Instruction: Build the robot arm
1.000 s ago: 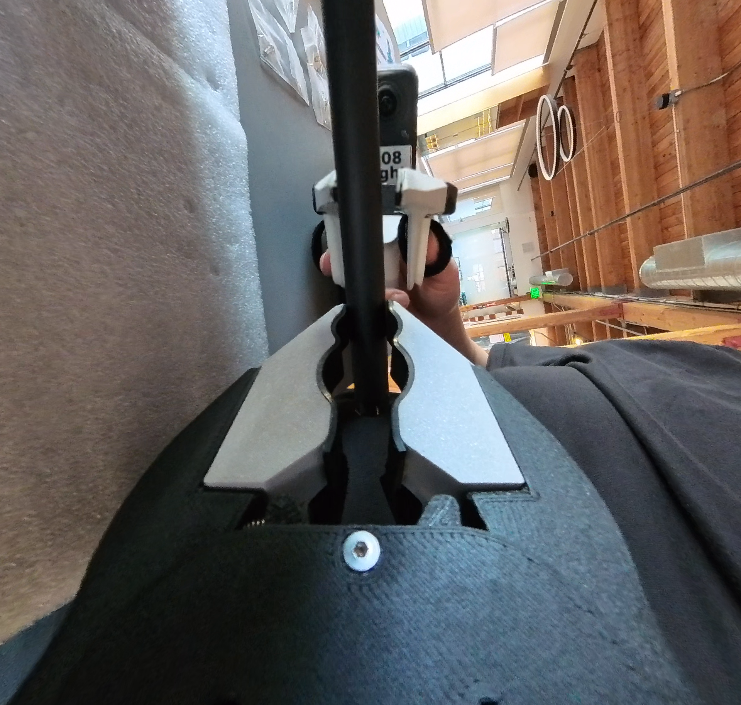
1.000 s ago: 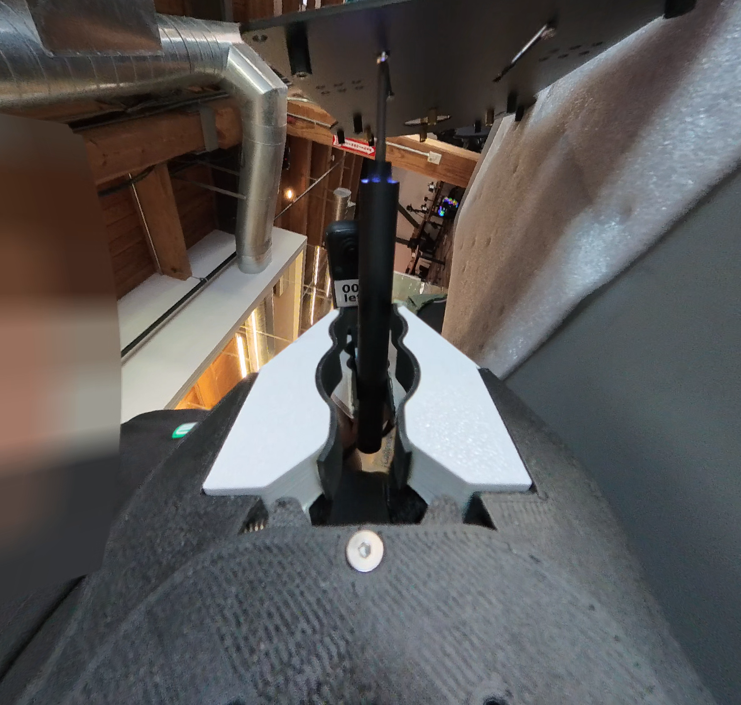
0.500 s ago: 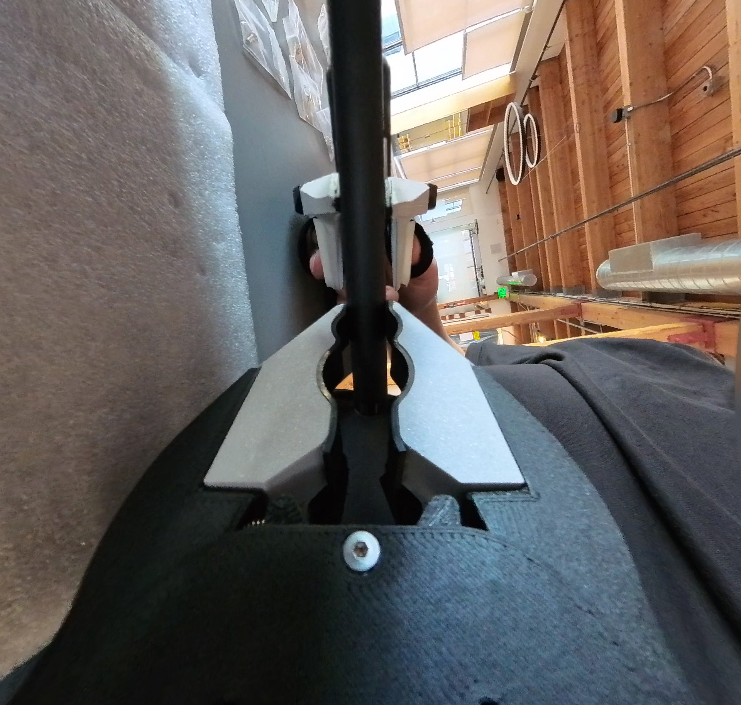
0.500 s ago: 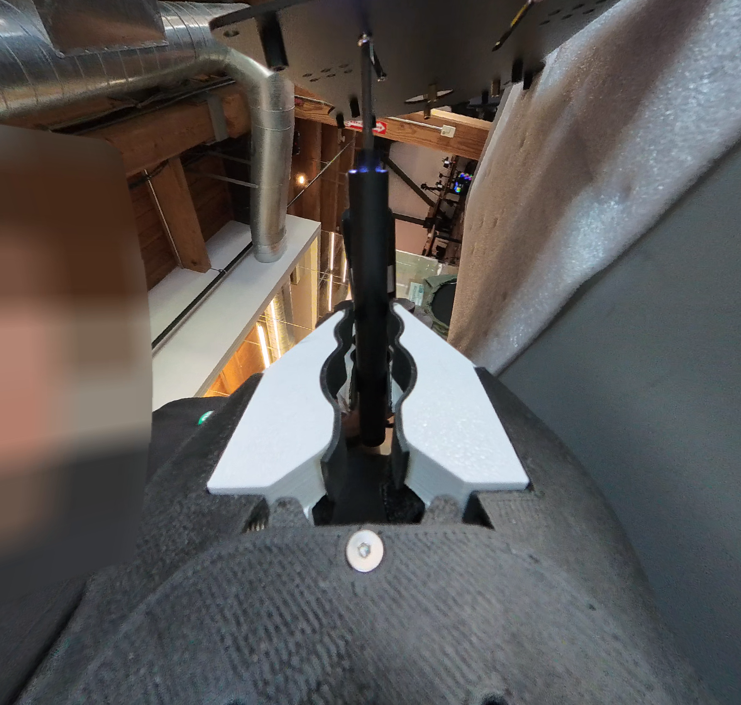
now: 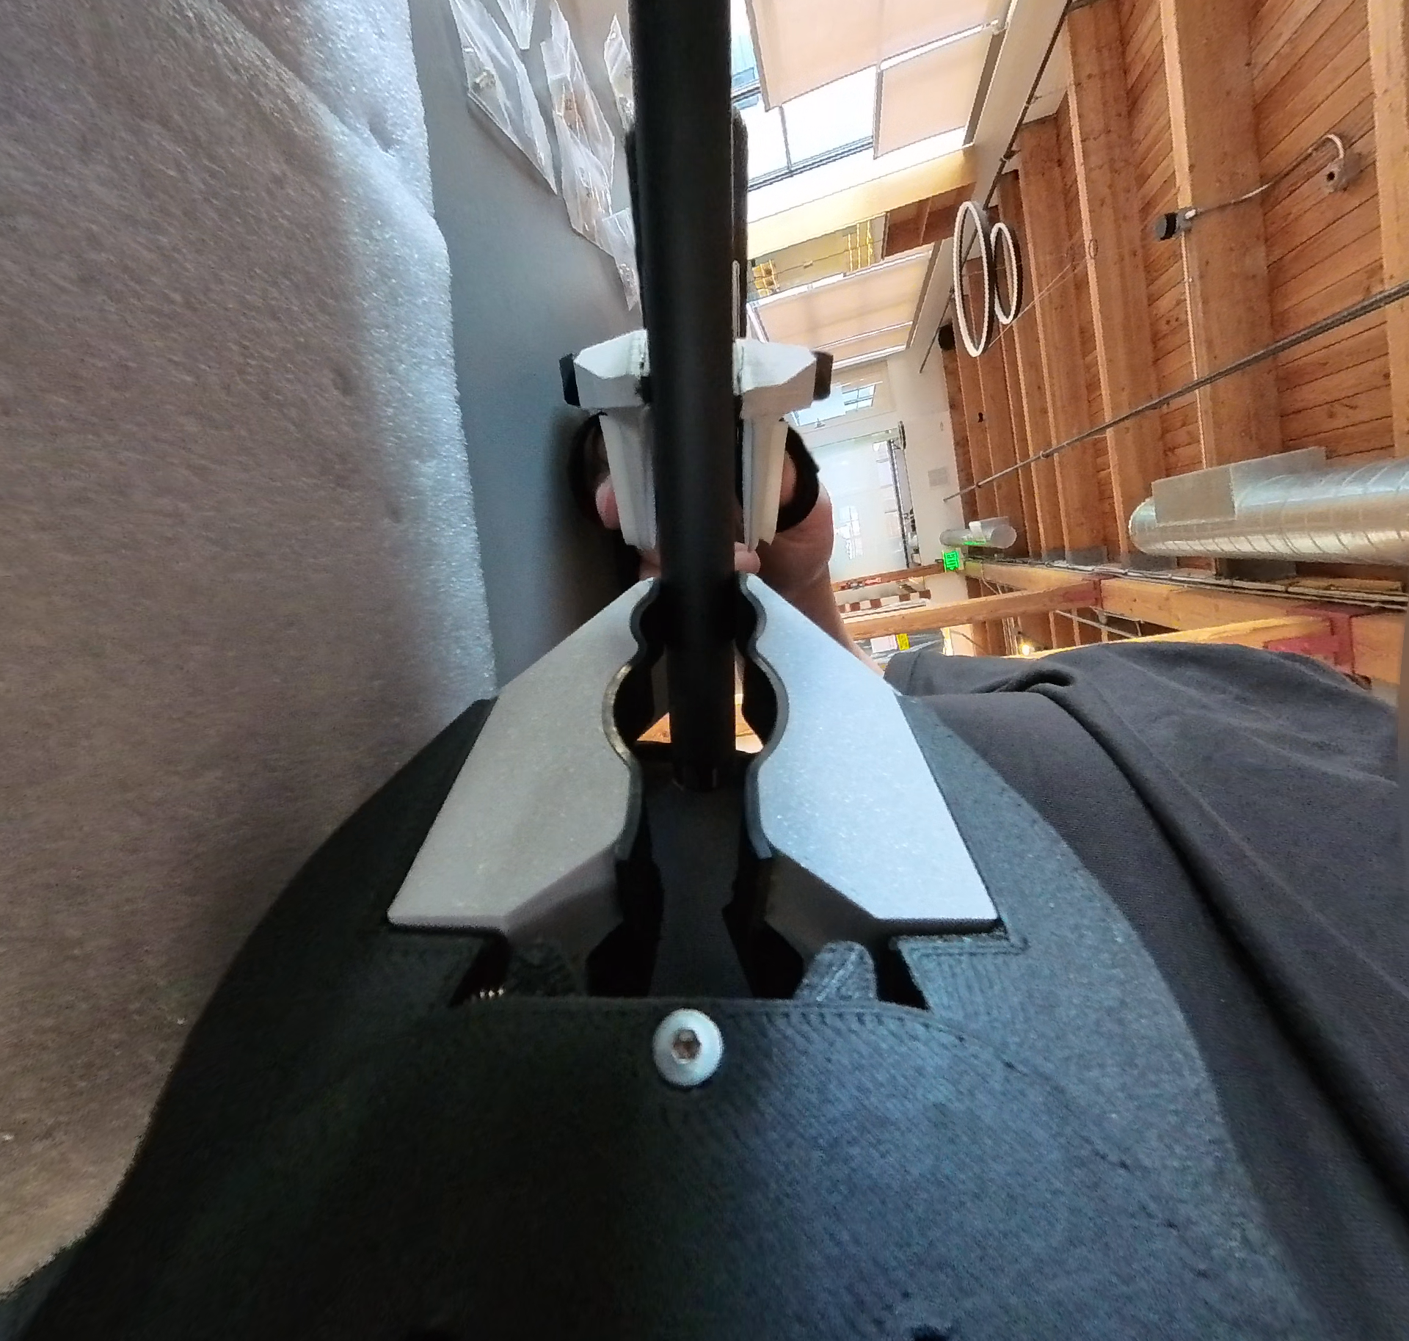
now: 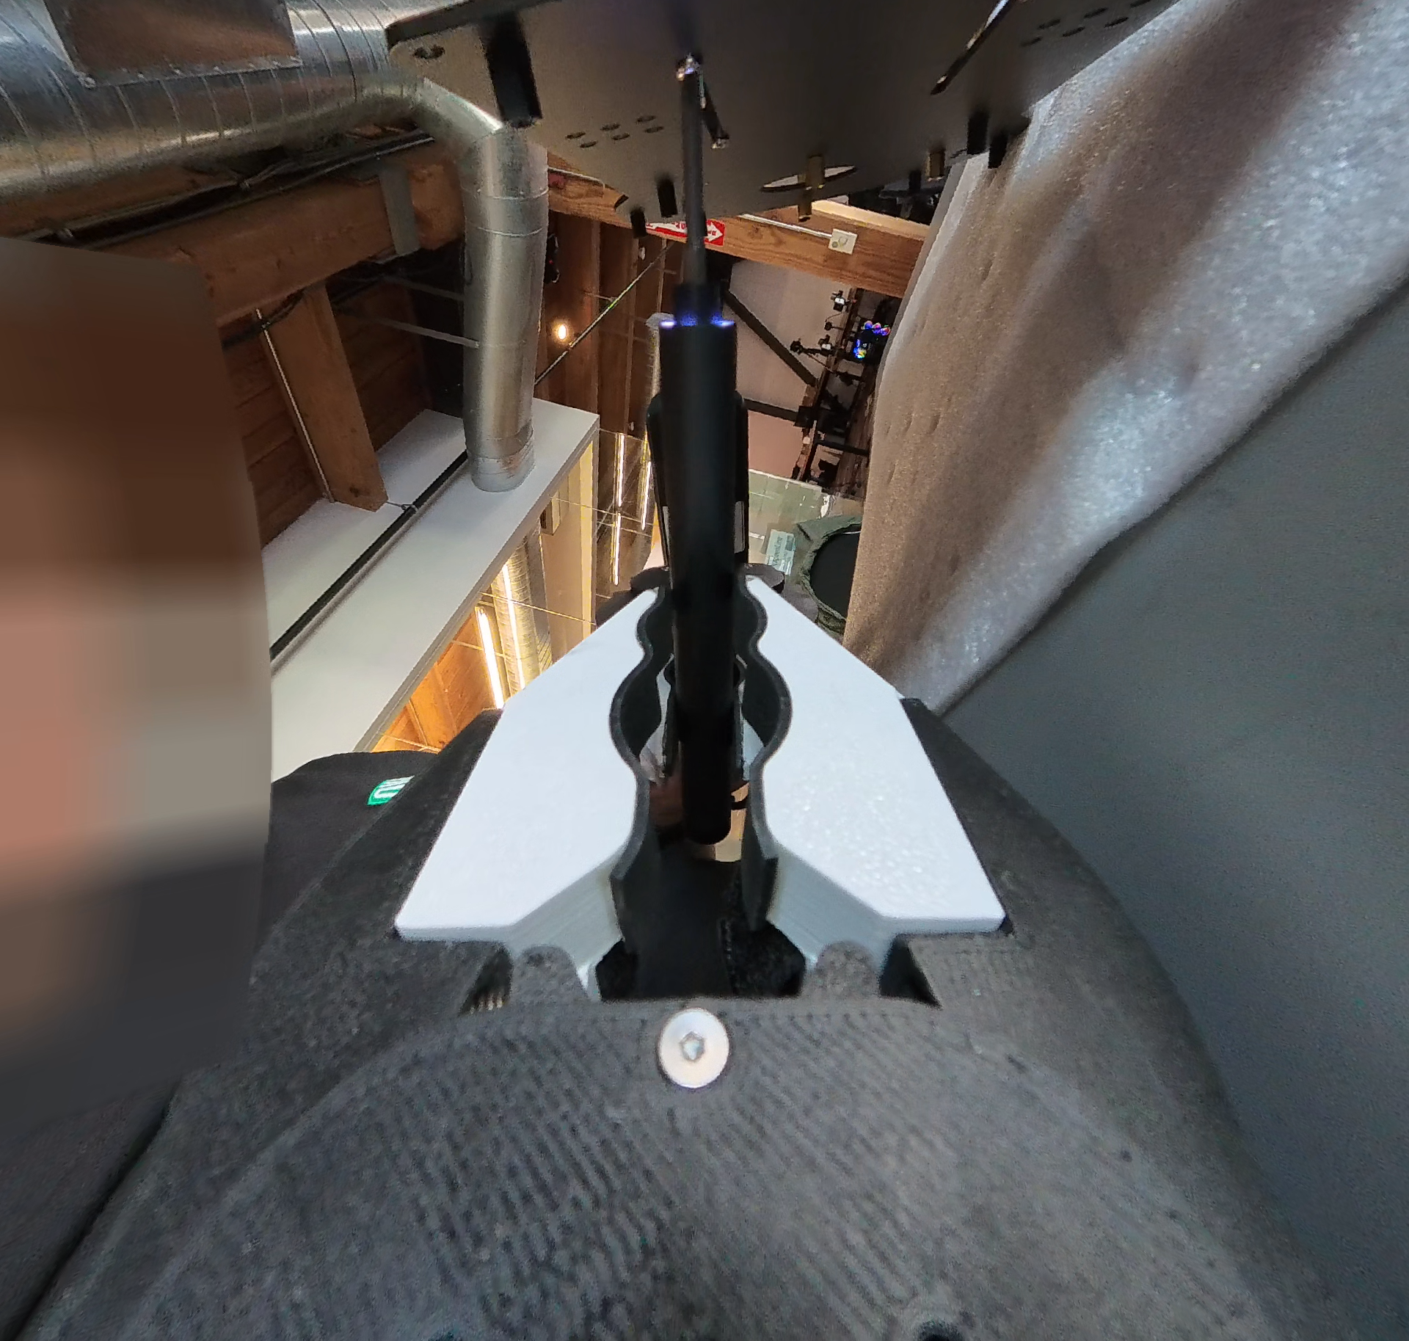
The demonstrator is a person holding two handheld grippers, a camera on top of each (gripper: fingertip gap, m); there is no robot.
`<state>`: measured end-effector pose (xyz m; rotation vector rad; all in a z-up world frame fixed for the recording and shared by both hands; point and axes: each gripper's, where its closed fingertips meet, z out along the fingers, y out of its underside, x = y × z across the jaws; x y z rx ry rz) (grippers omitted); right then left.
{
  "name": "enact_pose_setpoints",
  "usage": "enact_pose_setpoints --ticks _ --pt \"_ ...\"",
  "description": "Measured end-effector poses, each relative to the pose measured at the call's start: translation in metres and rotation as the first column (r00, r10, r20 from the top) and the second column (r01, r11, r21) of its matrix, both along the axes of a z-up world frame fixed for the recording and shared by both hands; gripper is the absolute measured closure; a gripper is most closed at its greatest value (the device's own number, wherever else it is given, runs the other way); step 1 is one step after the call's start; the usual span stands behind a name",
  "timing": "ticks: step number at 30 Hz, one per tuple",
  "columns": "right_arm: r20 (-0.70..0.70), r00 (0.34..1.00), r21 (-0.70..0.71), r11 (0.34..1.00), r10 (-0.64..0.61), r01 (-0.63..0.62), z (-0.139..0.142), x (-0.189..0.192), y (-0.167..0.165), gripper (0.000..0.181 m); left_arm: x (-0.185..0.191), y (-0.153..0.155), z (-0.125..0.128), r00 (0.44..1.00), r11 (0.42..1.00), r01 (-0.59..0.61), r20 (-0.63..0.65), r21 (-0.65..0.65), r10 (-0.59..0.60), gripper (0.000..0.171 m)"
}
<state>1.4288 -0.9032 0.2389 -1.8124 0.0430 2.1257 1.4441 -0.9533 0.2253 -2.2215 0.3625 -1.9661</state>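
A black pen-shaped powered screwdriver [image 6: 698, 465] is held by both grippers. My right gripper [image 6: 701, 603] is shut on its body. A small blue light glows at its front end. Its thin bit [image 6: 692, 160] reaches up to a silver screw [image 6: 686, 69] on a black perforated metal plate [image 6: 800, 46]. My left gripper [image 5: 694, 587] is shut on the same screwdriver [image 5: 678, 313], near its rear end. In the left wrist view the right gripper [image 5: 690, 481], with white fingers, grips the shaft just beyond my fingers. A hand [image 5: 800, 534] is behind it.
White foam sheet [image 5: 190, 389] lies on a grey surface [image 5: 511, 275] beside both grippers; it also shows in the right wrist view [image 6: 1105, 313]. Clear plastic bags [image 5: 518, 107] lie farther on. A dark sleeve [image 5: 1144, 809] fills the right. Standoffs and a loose tool [image 6: 983, 31] sit on the plate. My hands' fingertips stand some 5 centimetres from each other.
The two grippers have lined up on the screwdriver; the right gripper's camera is now hidden behind the shaft. In the right view the plate has shifted left, with the bit still on the screw.
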Motion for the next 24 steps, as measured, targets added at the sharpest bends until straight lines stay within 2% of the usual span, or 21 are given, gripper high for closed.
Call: enact_pose_setpoints --ticks 20,24 --pt "0.016 0.999 0.018 0.999 -0.042 0.042 0.0 0.004 0.002 0.164 0.003 -0.001 -0.001 1.0 1.0 0.016 0.015 -0.012 -0.015 0.155" --pt "0.134 0.983 0.149 0.983 -0.123 0.103 0.004 0.019 0.006 0.166 0.003 -0.001 -0.001 0.999 1.0 0.02 0.035 -0.01 -0.02 0.156"
